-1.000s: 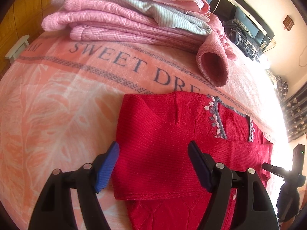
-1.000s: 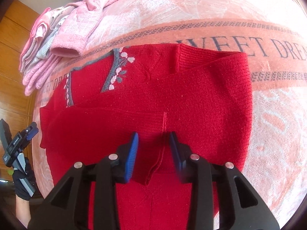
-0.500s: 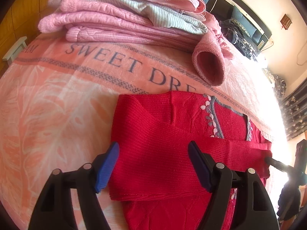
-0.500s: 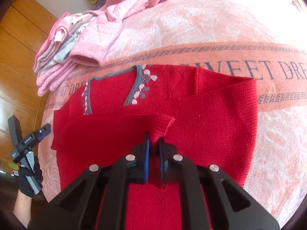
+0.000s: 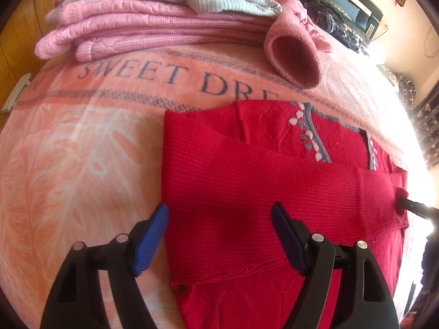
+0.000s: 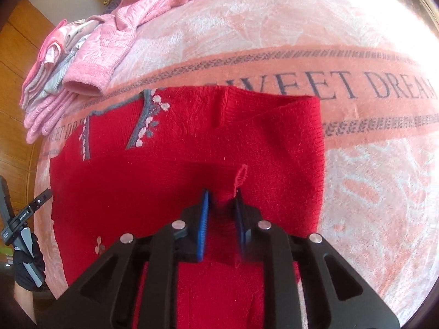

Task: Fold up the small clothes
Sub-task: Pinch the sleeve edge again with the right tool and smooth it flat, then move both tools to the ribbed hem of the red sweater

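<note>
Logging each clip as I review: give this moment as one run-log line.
left tool: open, over red sweater | right tool: shut on sleeve cuff | folded pink pile behind | fold unfinished

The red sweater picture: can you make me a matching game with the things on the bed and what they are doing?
Things:
1. red sweater
2. pink clothes
3. left gripper
4. right gripper

States:
a. pinching a sleeve cuff
b. stacked in a pile
c. open, holding nothing
d. lying flat, sleeves folded across

Pairs: 1-d, 2-b, 3-c, 4-a
</note>
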Motion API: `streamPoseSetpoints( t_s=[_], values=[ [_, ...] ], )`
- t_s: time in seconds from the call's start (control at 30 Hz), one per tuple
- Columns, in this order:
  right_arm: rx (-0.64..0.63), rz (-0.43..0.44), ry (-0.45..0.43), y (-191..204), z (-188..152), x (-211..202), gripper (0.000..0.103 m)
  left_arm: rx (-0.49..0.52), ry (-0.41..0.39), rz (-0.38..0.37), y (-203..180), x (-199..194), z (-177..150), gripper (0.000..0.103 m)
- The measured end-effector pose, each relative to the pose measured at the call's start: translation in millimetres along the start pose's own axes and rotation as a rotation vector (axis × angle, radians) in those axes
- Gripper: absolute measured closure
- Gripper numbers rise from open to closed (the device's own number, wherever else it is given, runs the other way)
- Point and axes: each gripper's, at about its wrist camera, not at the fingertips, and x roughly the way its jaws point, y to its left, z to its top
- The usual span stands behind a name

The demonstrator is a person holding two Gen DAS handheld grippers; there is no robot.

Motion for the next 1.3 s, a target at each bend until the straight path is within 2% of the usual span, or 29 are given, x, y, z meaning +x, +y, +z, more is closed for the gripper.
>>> streamPoseSetpoints(
  t_s=[0.1,0.23,0.33,0.47,0.5,0.63,0.73,0.8,0.87,0.93,1.0,1.07,1.2,1.3],
  values=[
    [-0.025,0.027,-0.053,9.4,6.4,-19.7,0.084,-0.035,-0.044,-0.053,2.0,-11.5,5.9,0.025],
    [-0.045,0.103,-0.017,27.0,6.7,-15.8,0.084,-0.05,-0.01,-0.076,-2.9,-1.3,5.3,0.025],
    [-0.059,0.072,0.015,32.2,2.8,-1.1,0.084,-0.03,0.025,-0.059,-8.5,9.5,0.6,0.025],
    [-0.032,0.028,0.05,19.4,-4.0,14.5,0.084,-0.006,0.06,-0.03,-9.1,20.0,-5.3,0.025],
    [-0.028,0.014,0.057,15.3,-5.4,18.2,0.087,-0.006,0.073,-0.024,-7.4,23.1,-7.6,0.025],
    [-0.008,0.039,0.064,6.8,-9.5,25.9,0.089,0.005,0.078,-0.014,-7.0,30.1,-14.0,0.024],
    [-0.022,0.025,0.06,9.1,-10.5,26.4,0.089,0.038,0.083,0.011,-15.1,30.2,-16.0,0.021],
    [-0.034,0.014,0.051,11.2,-11.9,25.6,0.088,0.05,0.087,0.016,-18.8,27.3,-16.9,0.021],
    [-0.039,0.022,0.036,11.9,-14.1,21.6,0.086,0.054,0.09,-0.01,-21.0,19.2,-17.2,0.021],
    [-0.034,0.056,0.03,10.2,-17.6,13.7,0.078,0.067,0.081,-0.04,-22.6,4.2,-18.4,0.021],
    [-0.048,0.069,0.032,10.3,-22.1,2.6,0.077,0.097,0.088,-0.034,-24.5,-12.0,-23.3,0.021],
    [-0.082,0.053,0.049,12.0,-28.0,-9.1,0.077,0.111,0.106,-0.062,-20.5,-27.1,-34.1,0.021],
    [-0.202,-0.009,0.145,16.5,-53.4,-32.4,0.076,0.121,0.22,-0.076,-5.8,-42.4,-66.5,0.021],
    [-0.257,0.003,0.244,11.6,-93.1,-57.6,0.076,0.161,0.341,-0.062,2.6,-49.8,-105.1,0.021]
  ],
)
